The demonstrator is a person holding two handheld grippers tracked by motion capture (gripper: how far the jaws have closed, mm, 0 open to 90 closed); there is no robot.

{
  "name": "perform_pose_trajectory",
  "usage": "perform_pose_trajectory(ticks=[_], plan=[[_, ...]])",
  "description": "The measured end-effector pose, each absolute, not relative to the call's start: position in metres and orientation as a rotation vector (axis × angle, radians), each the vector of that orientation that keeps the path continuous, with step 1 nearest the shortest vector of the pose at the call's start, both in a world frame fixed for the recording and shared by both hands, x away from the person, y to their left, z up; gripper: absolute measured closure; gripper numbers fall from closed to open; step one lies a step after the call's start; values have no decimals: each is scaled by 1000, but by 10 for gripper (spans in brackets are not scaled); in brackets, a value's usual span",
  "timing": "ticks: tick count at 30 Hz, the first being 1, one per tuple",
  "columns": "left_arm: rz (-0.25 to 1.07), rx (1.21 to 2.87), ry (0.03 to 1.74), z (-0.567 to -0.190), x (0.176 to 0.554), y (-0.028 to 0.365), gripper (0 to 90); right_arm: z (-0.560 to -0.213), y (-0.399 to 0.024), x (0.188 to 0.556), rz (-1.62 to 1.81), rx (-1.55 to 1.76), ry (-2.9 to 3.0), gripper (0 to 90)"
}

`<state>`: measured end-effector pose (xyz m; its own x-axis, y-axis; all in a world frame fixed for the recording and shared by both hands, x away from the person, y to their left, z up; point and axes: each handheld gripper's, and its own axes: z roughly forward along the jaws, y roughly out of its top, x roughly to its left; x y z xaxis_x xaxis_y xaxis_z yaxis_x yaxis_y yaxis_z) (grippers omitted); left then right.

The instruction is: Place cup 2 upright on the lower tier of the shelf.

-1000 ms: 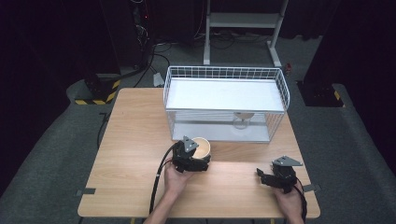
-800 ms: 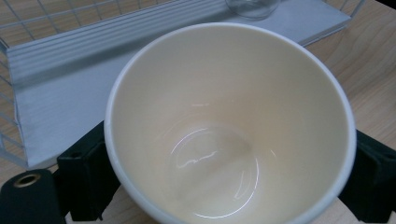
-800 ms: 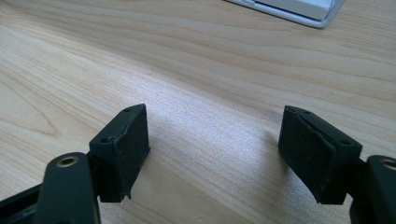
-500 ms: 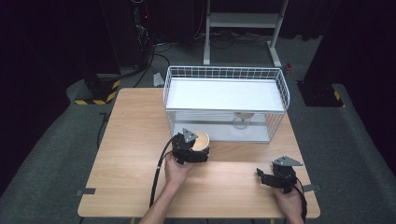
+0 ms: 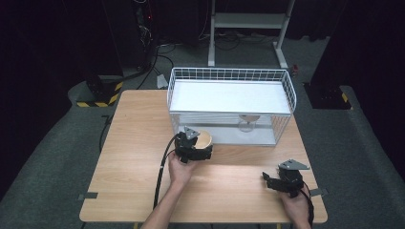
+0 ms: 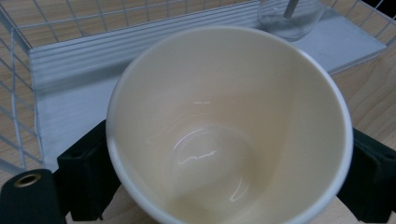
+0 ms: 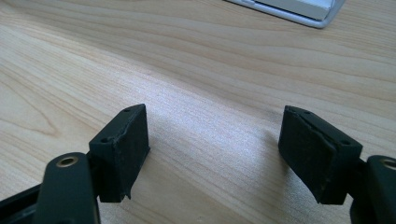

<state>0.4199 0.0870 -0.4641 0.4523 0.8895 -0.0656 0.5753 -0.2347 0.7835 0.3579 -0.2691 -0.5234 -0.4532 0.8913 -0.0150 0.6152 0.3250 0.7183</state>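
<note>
A cream cup (image 6: 229,126) is being clamped between the jaws of the left gripper (image 5: 193,147), just in front of the white wire basket (image 5: 229,76), near the middle of the table (image 5: 133,129). A glass (image 5: 247,122) is standing inside the basket, at two o'clock from the cup. The right gripper (image 7: 215,149) is being held at the table's five o'clock corner, jaws apart with only bare wood between them.

Glossy smooth cream cup (image 6: 229,130), matt black rubbery gripper pads (image 7: 122,149), light wood-grain tabletop (image 7: 196,60) with satin sheen, white coated wire basket (image 5: 231,102), clear glass jar (image 6: 290,16).
</note>
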Motion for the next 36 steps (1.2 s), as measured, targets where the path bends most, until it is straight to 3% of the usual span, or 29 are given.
perform_pose_trajectory(ticks=[36], plan=[[570,1943,1242,-469,457,73,93,-524,-269,358,915,1325,2187,243]])
